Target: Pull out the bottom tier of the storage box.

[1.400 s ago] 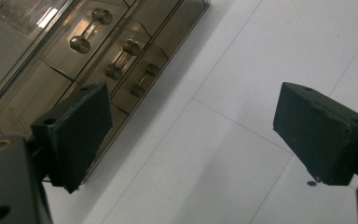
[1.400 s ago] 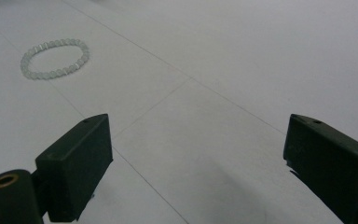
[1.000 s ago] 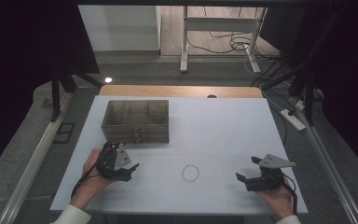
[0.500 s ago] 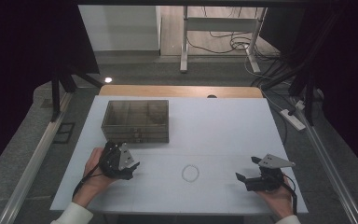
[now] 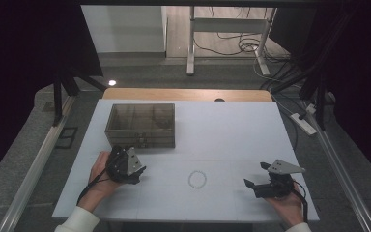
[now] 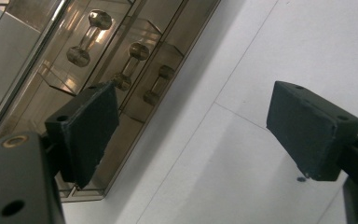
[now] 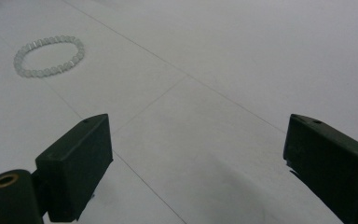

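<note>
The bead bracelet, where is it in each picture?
High view: the bead bracelet lies low in the middle, between the two grippers.
Left gripper view: not in this picture.
Right gripper view: the bracelet sits at the upper left, beyond the jaws.
Shared landmark: the white table with its thin seam lines.

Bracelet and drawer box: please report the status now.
Left gripper open, at the drawer box front. Right gripper open, apart from the bead bracelet. Bracelet flat on the table, nothing in the way.
</note>
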Tool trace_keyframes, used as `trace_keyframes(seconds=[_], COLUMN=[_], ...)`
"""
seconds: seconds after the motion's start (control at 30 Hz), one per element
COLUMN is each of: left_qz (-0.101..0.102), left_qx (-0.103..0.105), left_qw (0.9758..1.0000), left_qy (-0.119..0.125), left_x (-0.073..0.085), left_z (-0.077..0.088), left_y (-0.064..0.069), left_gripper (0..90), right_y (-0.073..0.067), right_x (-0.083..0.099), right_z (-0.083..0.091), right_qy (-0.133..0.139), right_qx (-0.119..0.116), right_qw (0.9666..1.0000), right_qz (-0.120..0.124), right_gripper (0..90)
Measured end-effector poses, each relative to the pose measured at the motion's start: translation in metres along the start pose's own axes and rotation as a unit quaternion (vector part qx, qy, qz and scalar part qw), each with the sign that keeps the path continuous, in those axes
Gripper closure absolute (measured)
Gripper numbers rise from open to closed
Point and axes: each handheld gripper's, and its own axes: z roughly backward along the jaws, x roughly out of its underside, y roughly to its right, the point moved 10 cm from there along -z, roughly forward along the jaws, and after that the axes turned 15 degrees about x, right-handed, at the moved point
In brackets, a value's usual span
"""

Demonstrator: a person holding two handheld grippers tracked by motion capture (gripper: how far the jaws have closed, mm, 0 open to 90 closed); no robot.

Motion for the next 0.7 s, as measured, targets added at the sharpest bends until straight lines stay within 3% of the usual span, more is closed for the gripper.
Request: trace_keyframes(seconds=[0.7], left_qz=[-0.018], left_qx=[-0.022], left_qw=[0.9994], left_qy=[-0.022], left_x=[0.0013], left_z=[-0.0103], left_y=[-0.0073], left_gripper=[19.5], right_y=[0.0001], right_x=[0.0008], right_z=[0.0003], right_qy=[-0.003], right_qx=[0.0], right_qw=[1.0], right_qz=[0.003], right_gripper=[8.0])
